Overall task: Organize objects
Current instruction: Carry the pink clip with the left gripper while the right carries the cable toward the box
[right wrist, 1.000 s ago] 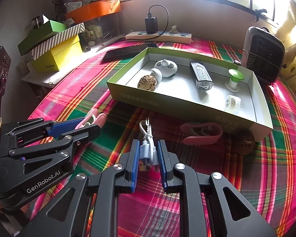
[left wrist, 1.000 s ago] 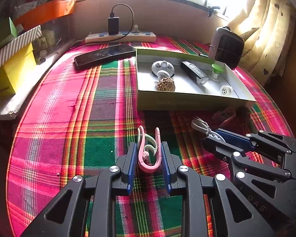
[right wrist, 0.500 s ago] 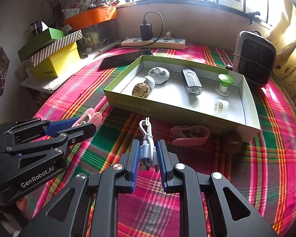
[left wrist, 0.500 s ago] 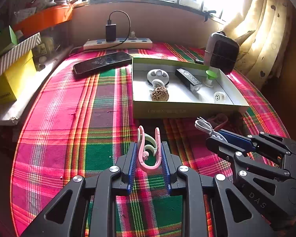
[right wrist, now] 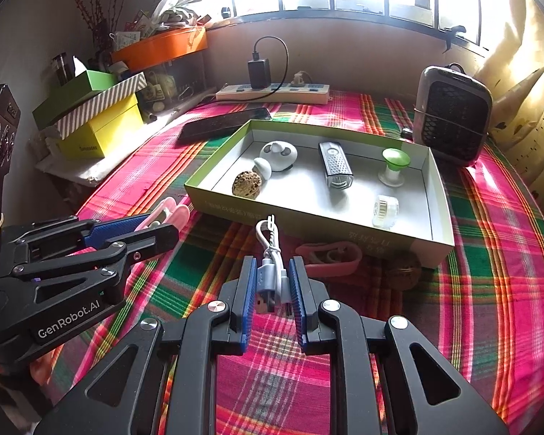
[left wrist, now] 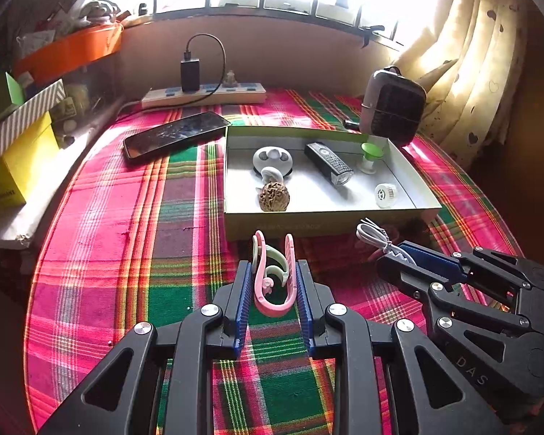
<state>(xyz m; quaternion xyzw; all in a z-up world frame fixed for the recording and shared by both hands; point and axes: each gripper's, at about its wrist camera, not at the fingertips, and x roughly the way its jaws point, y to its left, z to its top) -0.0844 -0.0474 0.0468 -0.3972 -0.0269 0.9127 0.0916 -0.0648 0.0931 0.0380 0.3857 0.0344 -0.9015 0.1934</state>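
Both grippers have risen a little since a second ago, each carrying its load clear of the plaid tablecloth [left wrist: 101,224], so the open box [right wrist: 439,195] now sits lower and smaller ahead of them. The left gripper [left wrist: 273,275] is pinched shut on a pink clip [left wrist: 272,301] with a pale green inner hook, held upright by its two long arms. The right gripper [right wrist: 272,282] is clamped on a coiled white USB cable [right wrist: 270,272], its plug end between the blue pads and its loop sticking out forward. Both loads hang over the table's near edge, just short of the box's near wall.

The clip looks light, springy plastic: gripping across both arms, as here, should hold it, though it may flex and twist. The cable is light and limp, so a grip across the bundled coil near the plug keeps it from unwinding; its free loop will probably flop on release.

A second pink clip [right wrist: 328,259] and a walnut [right wrist: 402,272] lie on the cloth against the box's near wall.
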